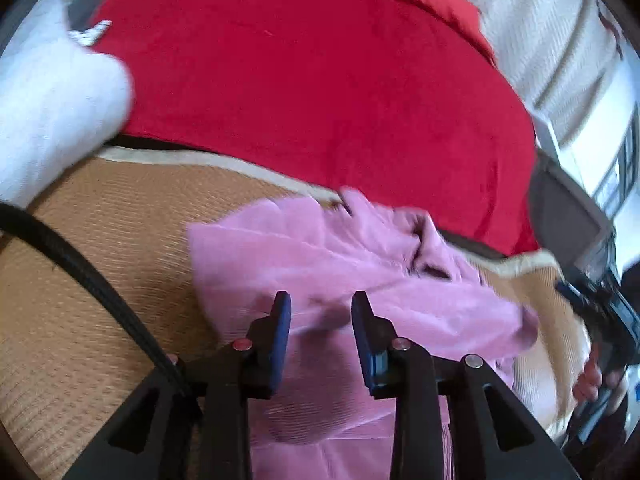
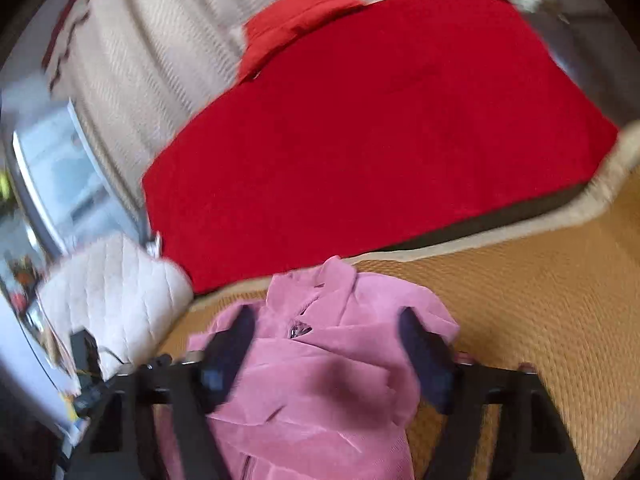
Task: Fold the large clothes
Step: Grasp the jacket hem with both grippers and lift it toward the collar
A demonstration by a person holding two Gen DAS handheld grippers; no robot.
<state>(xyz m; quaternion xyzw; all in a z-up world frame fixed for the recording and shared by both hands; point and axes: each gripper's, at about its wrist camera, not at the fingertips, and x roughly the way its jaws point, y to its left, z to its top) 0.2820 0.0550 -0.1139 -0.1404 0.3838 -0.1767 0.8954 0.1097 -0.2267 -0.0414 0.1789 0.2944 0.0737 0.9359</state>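
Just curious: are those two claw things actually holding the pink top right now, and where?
Neither grips it. Both the left gripper and right gripper have open jaws over the pink garment.

Black-framed left gripper [image 1: 320, 308] and right gripper [image 2: 326, 332] — blue pads, silver screws, black braided cable [image 1: 100, 280].

A woven tan mat [image 2: 540, 300] has a red blanket [image 2: 380, 128] just beyond its far edge. A white quilted cushion [image 2: 116, 288] sits beside the blanket's corner.
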